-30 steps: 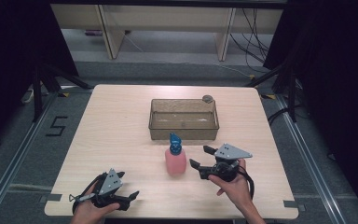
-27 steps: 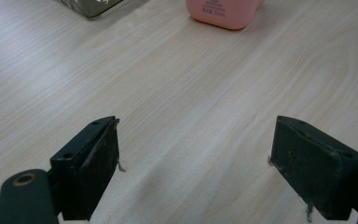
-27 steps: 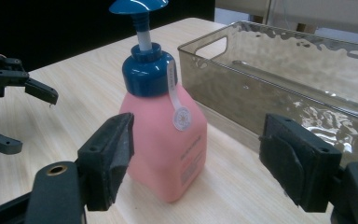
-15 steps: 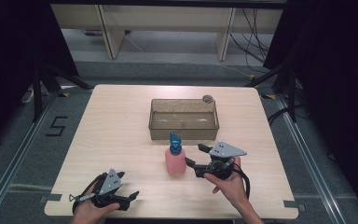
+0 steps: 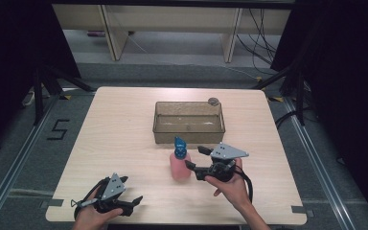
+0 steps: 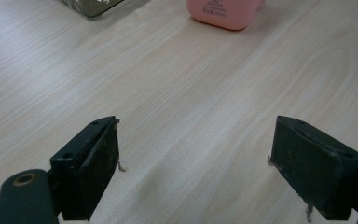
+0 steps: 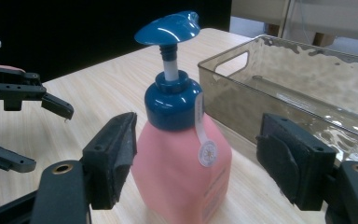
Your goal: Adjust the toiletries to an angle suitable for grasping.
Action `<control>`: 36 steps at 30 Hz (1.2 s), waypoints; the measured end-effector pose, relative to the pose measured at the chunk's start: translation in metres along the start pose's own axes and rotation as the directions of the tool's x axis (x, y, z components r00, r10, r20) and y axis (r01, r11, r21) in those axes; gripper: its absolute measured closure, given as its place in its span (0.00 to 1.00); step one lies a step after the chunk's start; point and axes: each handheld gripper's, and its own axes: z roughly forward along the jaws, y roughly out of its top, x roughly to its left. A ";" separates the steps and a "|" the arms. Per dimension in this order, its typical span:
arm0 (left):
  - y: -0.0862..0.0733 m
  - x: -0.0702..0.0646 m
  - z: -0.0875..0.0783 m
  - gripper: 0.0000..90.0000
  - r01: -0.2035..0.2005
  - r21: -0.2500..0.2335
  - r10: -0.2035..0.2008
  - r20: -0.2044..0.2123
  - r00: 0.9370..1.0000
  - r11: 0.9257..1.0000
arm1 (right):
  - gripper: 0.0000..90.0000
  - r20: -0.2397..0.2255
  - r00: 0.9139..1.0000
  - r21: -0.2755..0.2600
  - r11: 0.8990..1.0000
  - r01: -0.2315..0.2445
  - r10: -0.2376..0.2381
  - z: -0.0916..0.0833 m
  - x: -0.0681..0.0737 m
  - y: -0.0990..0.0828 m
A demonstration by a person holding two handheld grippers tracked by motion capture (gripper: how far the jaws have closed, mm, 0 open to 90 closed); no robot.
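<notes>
The right tongs (image 5: 195,158) lie level at the pink bottle (image 5: 179,165), which stands upright on the table (image 5: 124,129). In the right gripper view the right tongs (image 7: 196,158) have the bottle (image 7: 182,172) between their 2 jaws: the left pad sits just beside or against the pink body, too close to tell which, while the right pad stands clearly apart from it. The jaws have just been closing, yet they do not press on the bottle from both sides. The bottle's blue pump (image 7: 170,28) rises above the jaws, and a white tag (image 7: 204,140) hangs from its blue collar.

Just beyond the right tongs and the bottle stands a clear bin (image 5: 189,122), near the bottle but not touching it; in the right gripper view the bin (image 7: 307,79) sits behind the right jaw.

The left tongs (image 5: 133,201) rest low over the table near its front edge, well apart from the bottle. In the left gripper view the left tongs (image 6: 196,158) stand wide open with only bare wood between them, and the bottle's pink base (image 6: 223,11) is far ahead of them.
</notes>
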 end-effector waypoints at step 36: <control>0.002 0.000 0.002 0.16 0.013 -0.006 -0.013 -0.011 1.000 1.000 | 0.33 -0.059 0.996 -0.004 0.998 0.067 -0.068 0.034 0.000 0.010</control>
